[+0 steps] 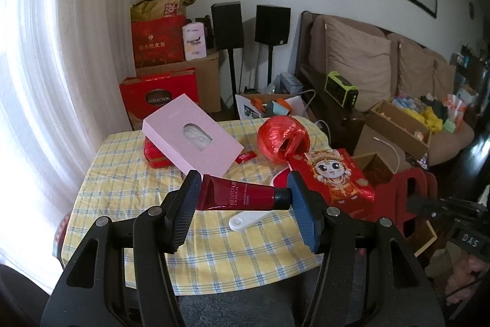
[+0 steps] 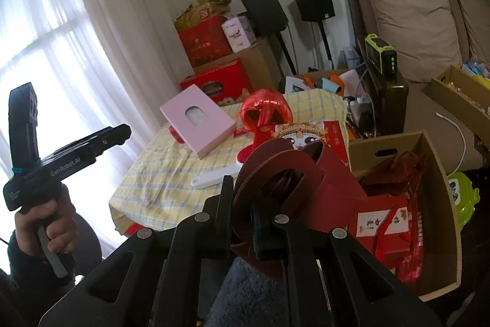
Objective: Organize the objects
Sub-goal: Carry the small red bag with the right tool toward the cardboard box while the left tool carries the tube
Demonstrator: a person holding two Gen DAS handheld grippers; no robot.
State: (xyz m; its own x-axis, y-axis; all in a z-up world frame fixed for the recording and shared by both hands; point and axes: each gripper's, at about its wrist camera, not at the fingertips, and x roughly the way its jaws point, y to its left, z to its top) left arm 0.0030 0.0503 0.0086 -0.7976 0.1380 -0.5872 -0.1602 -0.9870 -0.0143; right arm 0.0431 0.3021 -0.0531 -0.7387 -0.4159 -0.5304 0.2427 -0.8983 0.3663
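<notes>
While lifted above yellow checked table (image 1: 128, 192) for sorting: red cream tube (image 1: 242, 195), pinched end-to-end in left gripper (image 1: 243, 198); dark red cutout box (image 2: 294, 183), clamped by right gripper (image 2: 242, 222), near cardboard box (image 2: 441, 173).

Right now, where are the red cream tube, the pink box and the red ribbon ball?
red cream tube (image 1: 242, 195): left wrist view, middle of its body.
pink box (image 1: 193, 134): left wrist view, top face.
red ribbon ball (image 1: 283, 140): left wrist view, its front.
</notes>
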